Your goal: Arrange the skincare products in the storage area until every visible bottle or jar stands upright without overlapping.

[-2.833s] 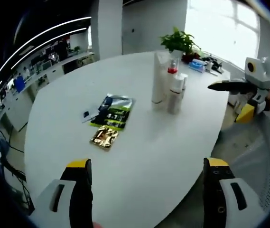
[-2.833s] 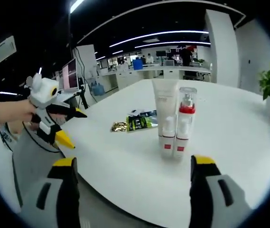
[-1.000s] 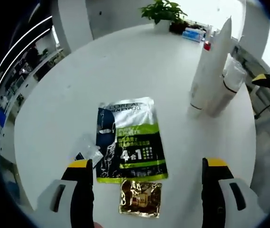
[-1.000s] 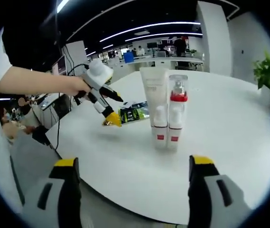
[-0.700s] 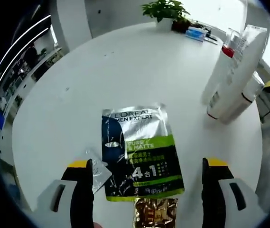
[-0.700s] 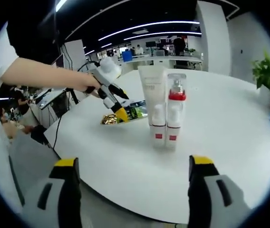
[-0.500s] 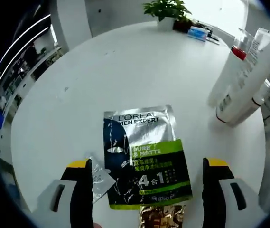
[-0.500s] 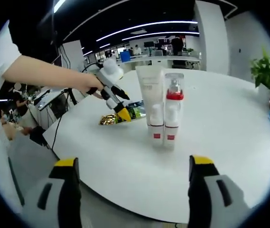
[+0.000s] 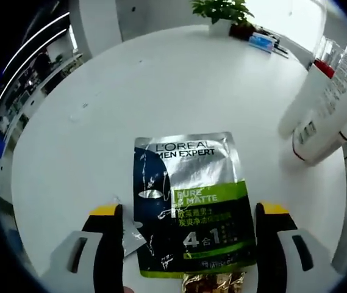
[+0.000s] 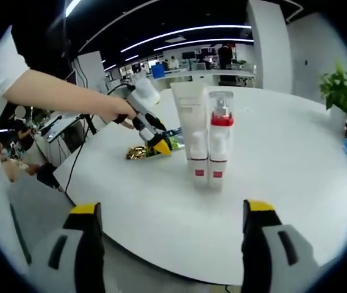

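Left gripper [image 9: 184, 244] is low over the white counter [image 9: 100, 91], jaws spread wide, nothing between them, straddling a flat face-mask sachet [image 9: 188, 201]. A small clear packet [image 9: 127, 235] lies just left of the sachet, and a gold foil packet [image 9: 213, 282] touches its near edge. In the right gripper view the left gripper [image 10: 156, 143] tips down at that same spot, held by a hand [image 10: 117, 110].

To the right, well apart from the sachets, the skincare cluster stands upright: a white tube [image 10: 190, 131], a clear-capped pump bottle [image 10: 219, 137] with a red collar, and small white bottles [image 10: 196, 160] pressed close in front. They touch one another, but I can't tell whether any lean. Right gripper [image 10: 167, 250] sits off the near counter edge, jaws spread, empty.

Risks, as I judge them: the sachet is flat and slick, so jaws closing from above may slide it or catch the gold packet with it. It probably won't stand by itself. Carrying it toward the cluster could knock the tall tube over, since those bottles are packed tight and look top-heavy.
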A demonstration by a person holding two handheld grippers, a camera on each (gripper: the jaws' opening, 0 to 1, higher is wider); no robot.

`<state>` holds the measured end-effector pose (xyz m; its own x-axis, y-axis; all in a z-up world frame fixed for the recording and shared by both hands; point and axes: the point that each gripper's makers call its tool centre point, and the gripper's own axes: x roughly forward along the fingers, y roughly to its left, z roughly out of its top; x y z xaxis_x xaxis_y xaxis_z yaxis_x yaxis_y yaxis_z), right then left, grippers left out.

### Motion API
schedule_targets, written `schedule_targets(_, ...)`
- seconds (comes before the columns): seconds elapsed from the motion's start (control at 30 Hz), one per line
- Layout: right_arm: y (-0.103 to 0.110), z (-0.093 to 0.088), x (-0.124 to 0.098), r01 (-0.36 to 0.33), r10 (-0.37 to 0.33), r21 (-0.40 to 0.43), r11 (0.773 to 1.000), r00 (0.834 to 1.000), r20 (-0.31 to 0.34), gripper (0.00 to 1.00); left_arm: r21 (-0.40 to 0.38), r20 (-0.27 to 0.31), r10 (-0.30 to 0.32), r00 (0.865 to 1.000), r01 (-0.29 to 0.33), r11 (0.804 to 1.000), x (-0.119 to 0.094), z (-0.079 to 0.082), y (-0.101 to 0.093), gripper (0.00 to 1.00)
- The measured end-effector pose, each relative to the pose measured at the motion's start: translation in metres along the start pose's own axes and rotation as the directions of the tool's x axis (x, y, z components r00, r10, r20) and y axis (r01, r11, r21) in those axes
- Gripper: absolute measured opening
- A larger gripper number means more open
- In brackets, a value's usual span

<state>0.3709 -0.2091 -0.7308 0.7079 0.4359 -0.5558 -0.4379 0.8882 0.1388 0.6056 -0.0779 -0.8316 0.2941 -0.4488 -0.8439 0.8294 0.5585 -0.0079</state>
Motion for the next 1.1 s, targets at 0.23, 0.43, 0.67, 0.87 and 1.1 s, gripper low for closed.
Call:
schedule_targets(0.23,-0.001,0.000,0.000,0.005,-0.005,0.004,1.000,1.000,0.001,0.95,-0.004,0.034,0.001,0.999,-0.001,1.000,-0.005,0.001,0.000,0.73)
schedule_targets(0.43,-0.002,0.000,0.000,0.009,-0.009,0.008,1.000,1.000,0.001,0.95,-0.041,0.032,0.026,0.999,-0.025,0.999,-0.008,0.000,0.007,0.71)
schedule_targets(0.67,-0.002,0.000,0.000,0.014,-0.014,0.013,1.000,1.000,0.003,0.94,-0.106,0.047,0.056,0.997,-0.051,0.993,-0.015,-0.002,0.023,0.53)
schedule_targets(0.87,-0.003,0.000,-0.001,0.018,-0.018,0.014,1.000,1.000,0.002,0.94,-0.087,0.059,0.080,0.995,-0.075,0.993,-0.013,-0.004,0.018,0.53)
schedule_targets(1.1,-0.003,-0.001,0.000,0.022,-0.022,0.013,1.000,1.000,-0.002,0.93,-0.022,0.059,0.065,0.996,-0.064,0.998,-0.014,-0.001,0.003,0.38)
